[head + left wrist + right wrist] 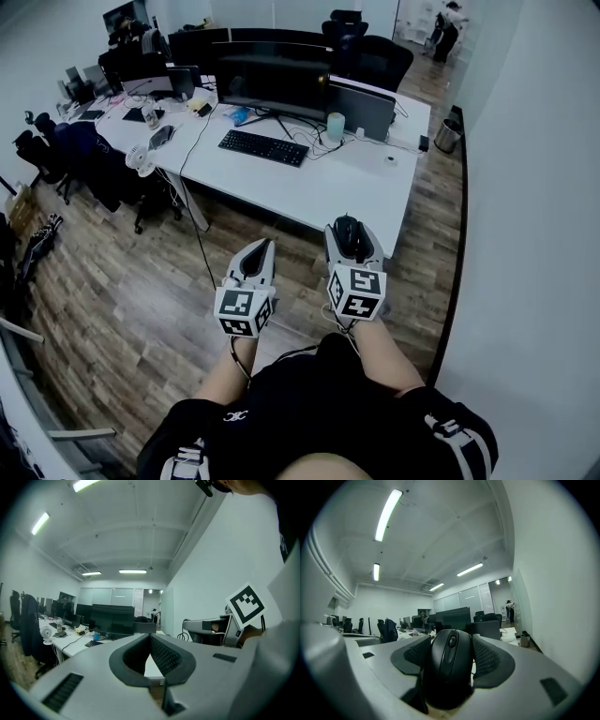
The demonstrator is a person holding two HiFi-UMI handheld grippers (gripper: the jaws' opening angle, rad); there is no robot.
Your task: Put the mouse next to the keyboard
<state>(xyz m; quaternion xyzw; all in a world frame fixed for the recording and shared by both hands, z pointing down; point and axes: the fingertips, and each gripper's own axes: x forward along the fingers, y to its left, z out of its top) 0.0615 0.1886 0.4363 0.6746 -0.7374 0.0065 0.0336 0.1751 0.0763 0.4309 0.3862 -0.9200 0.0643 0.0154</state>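
1. The right gripper (352,225) squeezes the black mouse (449,667) between its two jaws. The mouse sits up in the air over the wood floor (141,309), well apart from the white desk (356,187).
2. The left gripper (262,246) is closed, tips touching, with nothing in it.
3. The keyboard (263,147) lies on the desk in front of the big screen (272,84).
4. The mouse could slip out. It is round and smooth, so a looser squeeze might let it fall to the floor.
5. Thin wires (314,145) and a pale cup (336,127) sit just beside the keyboard's right end. The gripper could bump the cup or catch a wire when it comes in.
6. The mouse could end up too far from the keyboard if it is let go too soon.
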